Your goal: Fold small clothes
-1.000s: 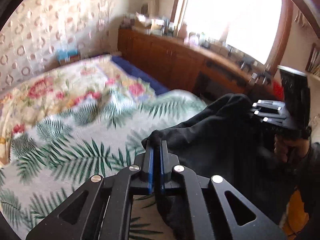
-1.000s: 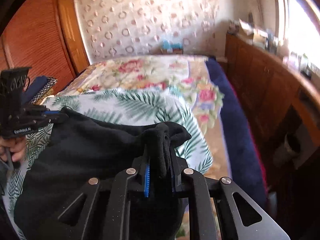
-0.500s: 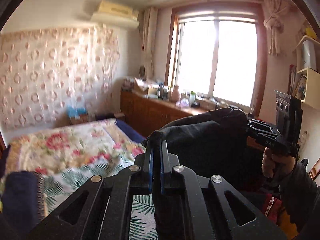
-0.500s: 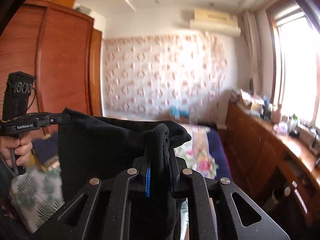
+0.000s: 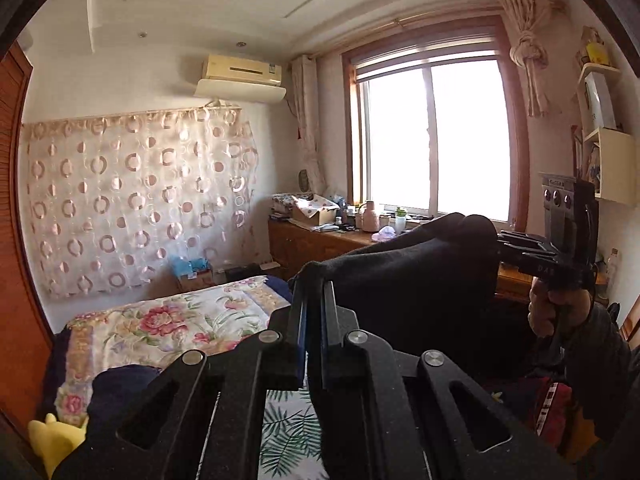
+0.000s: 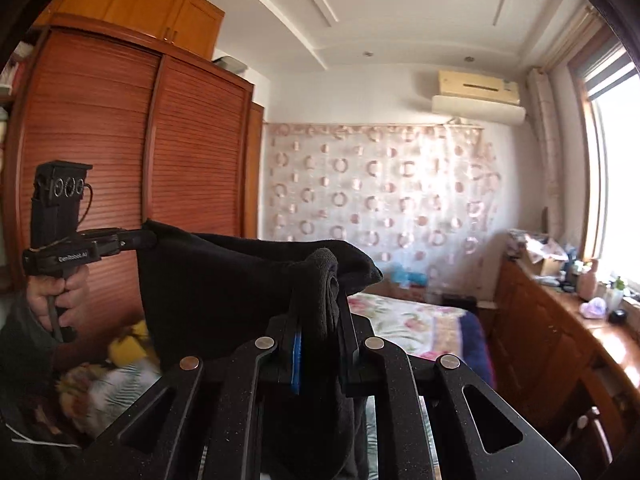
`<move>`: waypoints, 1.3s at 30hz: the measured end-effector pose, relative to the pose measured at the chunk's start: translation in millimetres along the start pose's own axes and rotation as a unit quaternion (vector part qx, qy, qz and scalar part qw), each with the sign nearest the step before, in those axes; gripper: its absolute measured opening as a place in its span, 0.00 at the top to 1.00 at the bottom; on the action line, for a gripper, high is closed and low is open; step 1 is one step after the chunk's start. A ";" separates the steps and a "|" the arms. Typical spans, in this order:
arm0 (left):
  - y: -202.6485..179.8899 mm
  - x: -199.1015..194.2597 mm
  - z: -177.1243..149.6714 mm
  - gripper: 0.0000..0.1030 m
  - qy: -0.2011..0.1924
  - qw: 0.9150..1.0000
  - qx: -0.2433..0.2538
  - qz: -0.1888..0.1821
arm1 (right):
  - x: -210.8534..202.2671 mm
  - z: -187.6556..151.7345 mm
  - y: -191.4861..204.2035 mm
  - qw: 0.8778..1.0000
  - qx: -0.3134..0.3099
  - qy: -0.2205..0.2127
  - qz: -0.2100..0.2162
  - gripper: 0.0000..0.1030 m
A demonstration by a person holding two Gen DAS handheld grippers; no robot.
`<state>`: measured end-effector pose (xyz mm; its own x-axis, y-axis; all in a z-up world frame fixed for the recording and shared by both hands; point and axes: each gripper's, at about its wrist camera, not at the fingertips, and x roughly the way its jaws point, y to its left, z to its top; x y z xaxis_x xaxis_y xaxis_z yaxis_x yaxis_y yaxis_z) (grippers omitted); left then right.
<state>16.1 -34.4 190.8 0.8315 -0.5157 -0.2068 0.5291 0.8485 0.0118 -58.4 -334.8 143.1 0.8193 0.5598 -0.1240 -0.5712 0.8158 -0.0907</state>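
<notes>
A black garment (image 5: 416,276) hangs stretched in the air between my two grippers, high above the bed. My left gripper (image 5: 312,296) is shut on one top corner of it. My right gripper (image 6: 320,300) is shut on the other top corner, where the cloth (image 6: 224,280) bunches between the fingers. Each gripper shows in the other's view: the right one (image 5: 516,244) at the far right, the left one (image 6: 132,240) at the far left. The garment's lower part is hidden behind the gripper bodies.
A bed with a floral quilt (image 5: 168,324) and a palm-leaf sheet (image 5: 288,428) lies below. A wooden wardrobe (image 6: 120,152) stands at the left. A cluttered wooden sideboard (image 5: 320,240) runs under the window (image 5: 432,136). A yellow toy (image 5: 52,440) lies at the bed's near corner.
Both grippers have risen, lifting the black garment off the bed into the air. The views have tilted up from the bedding to the walls and ceiling.
</notes>
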 end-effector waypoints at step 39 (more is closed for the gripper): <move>41.6 132.3 -235.8 0.31 0.242 0.963 -0.065 0.098 | 187.2 -179.1 -69.4 0.950 0.068 0.304 -0.028 0.66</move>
<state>108.2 -39.3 -66.8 0.7195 -0.2550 -0.6460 0.3185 0.9477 -0.0194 125.6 -312.6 -50.7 0.6444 0.3613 -0.6740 -0.4820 0.8761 0.0089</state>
